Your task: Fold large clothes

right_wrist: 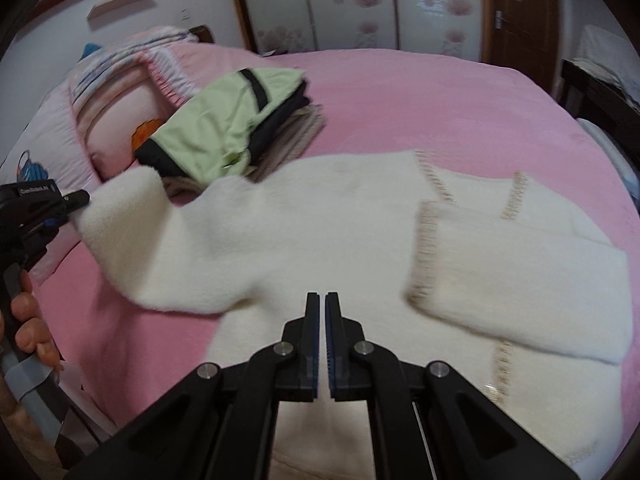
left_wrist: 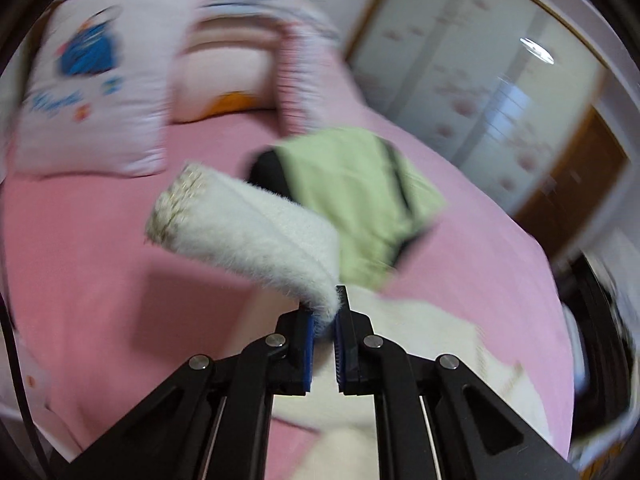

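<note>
A fluffy white knitted sweater with beige stitched trim [right_wrist: 360, 232] lies spread across a pink bedsheet [right_wrist: 440, 92], directly ahead of and beneath the right gripper [right_wrist: 322, 300], whose jaws are closed together with nothing between them. The left gripper [left_wrist: 330, 304] is clamped on one sleeve [left_wrist: 248, 220] of the sweater, which rises up and away to the left of its fingertips, the trimmed cuff at the far end clear of the sheet. In the right wrist view this gripper enters from the far left edge, a hand [right_wrist: 30, 320] wrapped around its handle.

Beyond both grippers sits a stack of folded clothes topped by a light green garment with black bands [right_wrist: 224, 128], striped fabric beneath it. Further back, to the left, rest a white pillow with a blue cartoon print [left_wrist: 88, 92] and a pink-and-striped folded quilt [left_wrist: 256, 60]. Behind the bed stand a wardrobe with frosted sliding doors patterned in pink flowers [right_wrist: 360, 4] and, to the right, a brown wooden door [right_wrist: 520, 8].
</note>
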A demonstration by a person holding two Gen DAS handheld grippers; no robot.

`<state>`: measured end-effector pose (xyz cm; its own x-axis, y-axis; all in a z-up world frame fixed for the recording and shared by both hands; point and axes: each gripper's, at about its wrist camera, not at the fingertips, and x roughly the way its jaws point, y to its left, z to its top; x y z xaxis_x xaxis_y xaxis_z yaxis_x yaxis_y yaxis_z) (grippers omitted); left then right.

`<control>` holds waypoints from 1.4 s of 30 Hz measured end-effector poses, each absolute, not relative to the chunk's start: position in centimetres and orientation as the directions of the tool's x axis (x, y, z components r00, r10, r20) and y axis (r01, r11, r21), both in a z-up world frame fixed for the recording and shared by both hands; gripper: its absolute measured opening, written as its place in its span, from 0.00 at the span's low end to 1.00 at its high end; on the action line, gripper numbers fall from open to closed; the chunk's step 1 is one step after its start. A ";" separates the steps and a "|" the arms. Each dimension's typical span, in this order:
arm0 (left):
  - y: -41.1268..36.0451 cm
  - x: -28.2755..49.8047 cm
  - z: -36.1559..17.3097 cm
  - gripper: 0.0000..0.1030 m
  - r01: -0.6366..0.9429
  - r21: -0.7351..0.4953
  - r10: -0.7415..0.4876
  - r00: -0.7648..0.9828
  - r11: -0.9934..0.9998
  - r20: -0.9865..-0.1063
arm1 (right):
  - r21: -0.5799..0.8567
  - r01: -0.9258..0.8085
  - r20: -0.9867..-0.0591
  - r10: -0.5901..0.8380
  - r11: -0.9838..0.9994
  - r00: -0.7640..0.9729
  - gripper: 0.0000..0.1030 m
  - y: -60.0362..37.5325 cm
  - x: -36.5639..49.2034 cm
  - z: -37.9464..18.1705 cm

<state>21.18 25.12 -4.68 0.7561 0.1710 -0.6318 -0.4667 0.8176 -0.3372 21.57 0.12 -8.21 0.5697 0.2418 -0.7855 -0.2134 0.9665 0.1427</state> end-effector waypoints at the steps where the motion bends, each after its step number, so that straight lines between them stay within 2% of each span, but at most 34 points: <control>1: 22.9 21.6 -4.5 0.06 -0.428 -0.324 0.145 0.764 0.844 -0.629 | 0.139 -0.192 -0.784 0.226 0.972 0.578 0.02 -1.3 21.3 -8.1; 5: 14.9 23.4 -5.1 0.06 -0.288 -0.270 0.049 0.763 0.919 -0.645 | 0.126 -0.096 -0.784 0.159 0.987 0.600 0.02 -6.7 20.4 -8.5; 11: 5.6 25.7 -10.4 0.06 -0.125 -0.170 -0.049 0.650 0.977 -0.758 | 0.108 0.029 -0.812 0.071 0.994 0.580 0.02 -13.5 19.2 -10.7; 17: 1.4 26.3 -15.7 0.07 -0.006 -0.075 -0.060 0.541 0.997 -0.839 | 0.091 0.065 -0.843 0.042 0.994 0.537 0.02 -16.0 18.9 -13.1; 21: 1.1 26.0 -15.9 0.10 0.039 -0.073 -0.082 0.518 0.997 -0.851 | 0.105 0.049 -0.853 0.064 0.993 0.518 0.02 -15.6 19.2 -13.9; 23: 2.0 25.5 -15.2 0.16 0.050 -0.116 -0.125 0.515 0.992 -0.848 | 0.119 0.033 -0.852 0.085 0.992 0.516 0.03 -15.1 19.4 -13.9; 24: 2.7 25.0 -14.7 0.23 0.051 -0.146 -0.151 0.514 0.988 -0.845 | 0.129 0.023 -0.852 0.099 0.991 0.514 0.03 -14.7 19.5 -13.9; 27: 4.9 23.7 -12.6 0.54 0.039 -0.243 -0.224 0.549 0.969 -0.805 | 0.152 -0.004 -0.848 0.132 0.988 0.513 0.03 -14.0 19.6 -13.5; 28: 5.8 23.1 -11.6 0.61 0.034 -0.260 -0.231 0.578 0.965 -0.782 | 0.157 -0.013 -0.847 0.141 0.988 0.513 0.03 -13.6 19.7 -13.3; 31: 8.3 21.1 -8.6 0.64 0.022 -0.264 -0.213 0.656 0.964 -0.724 | 0.182 -0.034 -0.838 0.174 0.983 0.517 0.03 -12.9 20.5 -12.7; 34: 11.1 20.2 -6.7 0.67 -0.021 -0.223 -0.144 0.703 0.975 -0.696 | 0.216 -0.052 -0.830 0.211 0.975 0.516 0.03 -12.4 21.2 -12.1; 36: 13.1 19.3 -6.4 0.72 -0.076 -0.189 -0.078 0.716 0.979 -0.694 | 0.244 -0.059 -0.823 0.239 0.968 0.516 0.11 -12.3 21.7 -11.7; 39: 15.9 18.9 -7.5 0.73 -0.150 -0.142 0.003 0.698 0.978 -0.716 | 0.269 -0.079 -0.805 0.269 0.960 0.528 0.26 -12.1 22.1 -11.1; 42: 18.3 18.7 -10.0 0.73 -0.227 -0.136 0.044 0.646 0.964 -0.762 | 0.271 -0.096 -0.803 0.280 0.958 0.525 0.27 -11.8 23.0 -11.0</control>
